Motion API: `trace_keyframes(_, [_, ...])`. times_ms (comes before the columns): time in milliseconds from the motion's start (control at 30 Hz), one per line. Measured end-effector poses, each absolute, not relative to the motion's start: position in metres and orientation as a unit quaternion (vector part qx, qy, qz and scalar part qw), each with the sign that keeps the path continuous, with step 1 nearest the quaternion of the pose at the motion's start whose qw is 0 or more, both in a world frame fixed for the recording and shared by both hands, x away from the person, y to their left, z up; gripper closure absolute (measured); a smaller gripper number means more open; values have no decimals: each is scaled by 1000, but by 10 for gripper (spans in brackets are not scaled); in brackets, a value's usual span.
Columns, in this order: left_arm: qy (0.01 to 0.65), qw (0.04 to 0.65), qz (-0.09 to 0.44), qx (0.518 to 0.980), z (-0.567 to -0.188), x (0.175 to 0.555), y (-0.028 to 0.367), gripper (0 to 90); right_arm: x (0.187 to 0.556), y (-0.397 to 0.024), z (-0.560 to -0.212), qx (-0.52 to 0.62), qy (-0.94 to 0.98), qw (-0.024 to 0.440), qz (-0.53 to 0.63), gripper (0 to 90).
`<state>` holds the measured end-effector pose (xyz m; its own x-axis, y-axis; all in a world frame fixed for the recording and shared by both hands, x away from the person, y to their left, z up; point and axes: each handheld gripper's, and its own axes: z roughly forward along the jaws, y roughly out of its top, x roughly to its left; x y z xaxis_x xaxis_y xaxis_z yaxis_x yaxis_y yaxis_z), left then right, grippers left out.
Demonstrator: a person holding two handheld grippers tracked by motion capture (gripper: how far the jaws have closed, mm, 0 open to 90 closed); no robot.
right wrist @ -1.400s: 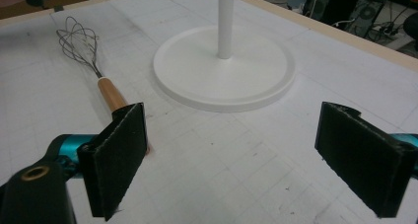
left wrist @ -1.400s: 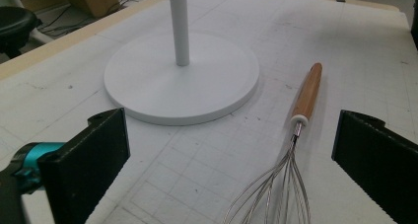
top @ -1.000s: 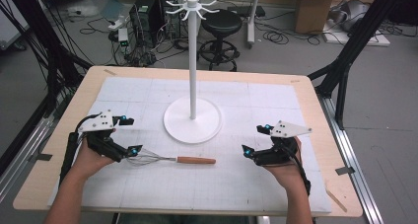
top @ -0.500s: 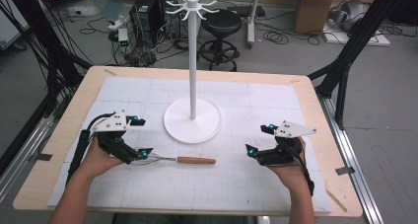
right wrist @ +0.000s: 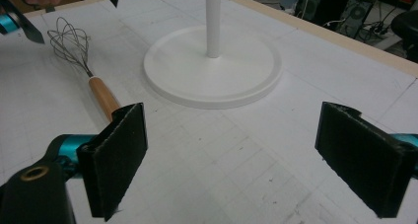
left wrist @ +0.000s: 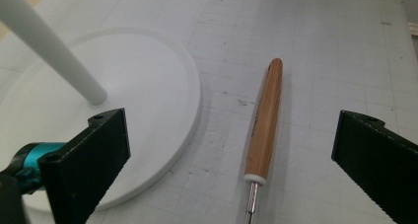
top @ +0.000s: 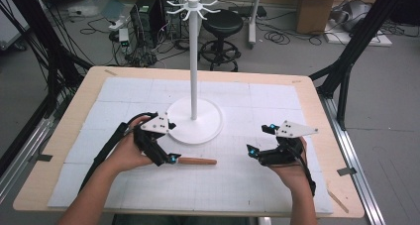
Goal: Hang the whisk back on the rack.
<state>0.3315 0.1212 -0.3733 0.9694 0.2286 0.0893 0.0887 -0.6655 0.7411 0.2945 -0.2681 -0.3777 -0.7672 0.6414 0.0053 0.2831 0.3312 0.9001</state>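
left gripper: your left gripper (top: 171, 158) hangs over the whisk at the left of the table, jaws wide apart and straddling the handle without touching it, as the left gripper view makes plain.
whisk: the small wire whisk with a round light-wood handle (left wrist: 264, 123) lies flat on the white gridded mat (top: 237, 185), just in front of the stand's base; its handle points toward the middle of the table. the right gripper view catches the wire head (right wrist: 71, 41) at the far end.
handling: it looks light and stiff along the handle, springy and easy to bend at the wires. the smooth round wood may roll or slip under the pads, so take it mid-handle, square across, not on the thin metal neck (left wrist: 251, 204) or the wires.
stand: the tall white pole stand on a round flat base (top: 203, 128), crowned with short hooks (top: 192, 6), rises at the table's centre; nothing hangs on the hooks.
containers: none on the table.
right gripper: your right gripper (top: 257, 150) hovers low at the right, jaws apart and empty, well apart from the whisk.
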Motion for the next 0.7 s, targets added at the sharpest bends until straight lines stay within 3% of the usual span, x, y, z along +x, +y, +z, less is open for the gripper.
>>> trace_keyframes(200, [84,355,84,927,-385,334,104,38,295,-266,-379,291,799,176,496,115])
trace_keyframes(433, [66,311,57,946,-392,337,92,249,296,-264,-380,292,802,175,491,115])
trace_keyframes(700, [43,270,40,961,-403,333,76,371,297,-262,-382,290,805,175,487,116])
